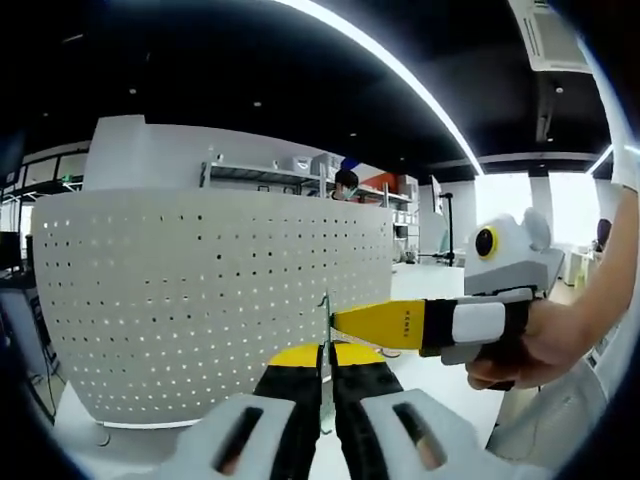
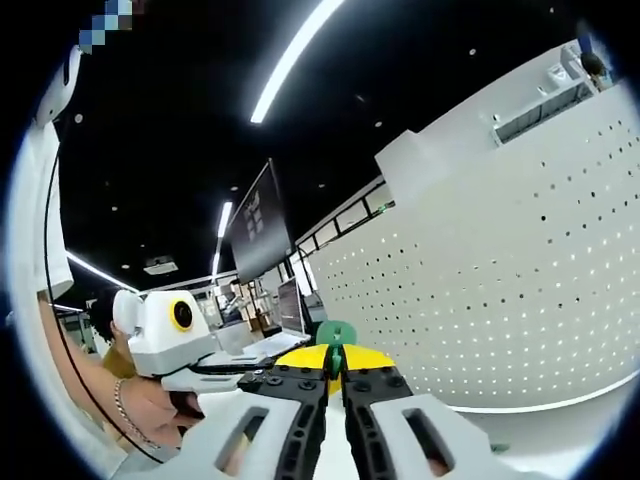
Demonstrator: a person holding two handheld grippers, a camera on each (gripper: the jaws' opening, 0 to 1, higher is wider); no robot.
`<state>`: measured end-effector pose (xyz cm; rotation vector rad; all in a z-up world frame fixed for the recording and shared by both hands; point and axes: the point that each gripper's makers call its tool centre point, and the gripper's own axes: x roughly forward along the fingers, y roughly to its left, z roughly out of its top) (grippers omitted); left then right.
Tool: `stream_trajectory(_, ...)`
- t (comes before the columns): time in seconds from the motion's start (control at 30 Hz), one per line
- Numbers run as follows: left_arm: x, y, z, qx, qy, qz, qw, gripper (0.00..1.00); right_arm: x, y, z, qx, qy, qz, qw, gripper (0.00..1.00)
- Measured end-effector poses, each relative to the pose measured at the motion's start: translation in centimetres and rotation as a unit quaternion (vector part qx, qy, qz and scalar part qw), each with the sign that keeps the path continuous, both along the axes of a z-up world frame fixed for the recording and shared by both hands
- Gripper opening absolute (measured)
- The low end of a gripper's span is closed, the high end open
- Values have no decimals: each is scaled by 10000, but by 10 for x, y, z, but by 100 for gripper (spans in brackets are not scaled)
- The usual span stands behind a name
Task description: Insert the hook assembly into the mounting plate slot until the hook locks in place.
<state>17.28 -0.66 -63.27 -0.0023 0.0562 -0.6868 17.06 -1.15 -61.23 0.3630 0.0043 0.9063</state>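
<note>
Hook (image 1: 326, 330) is pinched between both closed grippers, left gripper (image 1: 326, 375) and right gripper (image 1: 345, 322), near the pegboard (image 1: 200, 300), not yet slotted. Misalignment with a hole could be caused by twisting, and locking prevented.

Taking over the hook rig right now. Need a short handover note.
Left gripper: jaws shut on a thin metal piece, likely the hook assembly, held in front of the perforated white panel.
Right gripper: its yellow tip meets that piece from the side; grip unclear.
Done: piece picked up and brought to the panel.
Left: seat it in the slot until it locks; it doesn't look inserted yet.
</note>
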Motion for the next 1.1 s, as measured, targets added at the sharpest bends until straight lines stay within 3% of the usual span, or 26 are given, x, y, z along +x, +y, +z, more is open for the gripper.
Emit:
stream_trajectory(0.9, -1, -1, -3, 162, 43, -71, 9998, 4, -2, 0, -2, -154, 189, 61, 9997, 0)
stream_trajectory(0.97, -1, 0, -1, 268, -43, -40, 9996, 8, -1, -1, -3, -172, 177, 23, 9997, 0)
stream_trajectory(1.1, -2, 0, -1, 167, 37, -64, 9998, 19, -1, -5, -1, -141, 190, -23, 9997, 0)
